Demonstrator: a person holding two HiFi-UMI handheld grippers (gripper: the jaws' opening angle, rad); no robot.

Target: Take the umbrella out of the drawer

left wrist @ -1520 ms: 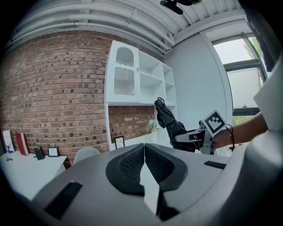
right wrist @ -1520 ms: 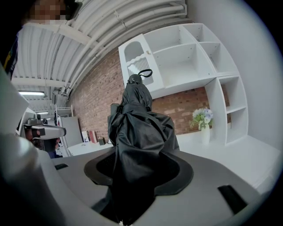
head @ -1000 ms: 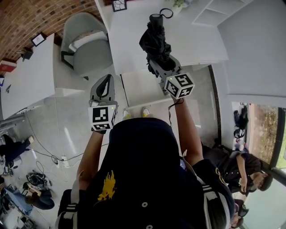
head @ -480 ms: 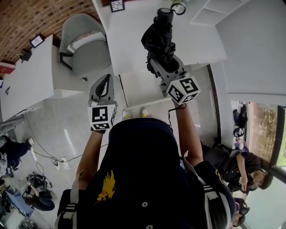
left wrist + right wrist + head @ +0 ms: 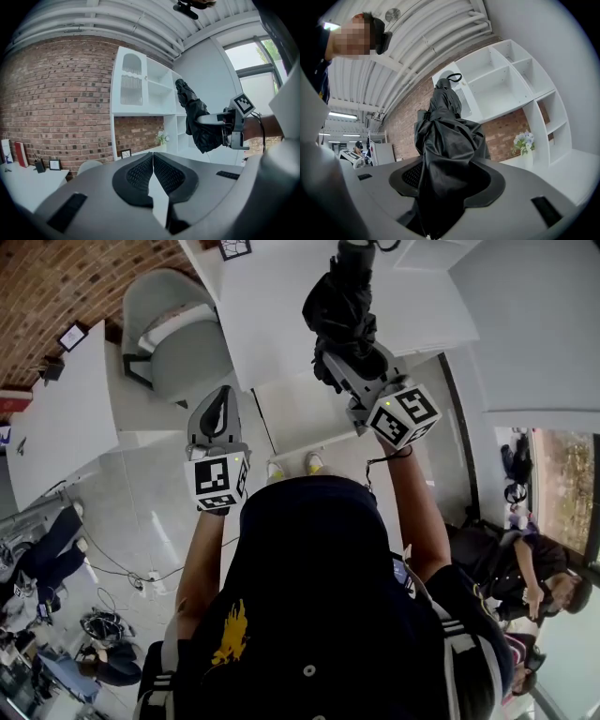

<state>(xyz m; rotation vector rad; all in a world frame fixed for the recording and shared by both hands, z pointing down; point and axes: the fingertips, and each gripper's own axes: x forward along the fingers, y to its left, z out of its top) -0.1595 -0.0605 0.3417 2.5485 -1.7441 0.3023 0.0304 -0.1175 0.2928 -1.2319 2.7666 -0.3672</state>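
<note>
One black umbrella (image 5: 340,306), two grippers now: left gripper (image 5: 223,397) and right gripper (image 5: 347,358); one grey chair (image 5: 176,334), one flower vase (image 5: 525,157).

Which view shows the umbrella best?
The right gripper view: the folded black umbrella fills the frame, clamped in the right gripper, with its strap loop visible at the far end. The left gripper view shows it small, side-on. The head view shows it from above, its end cut by the frame edge.
</note>
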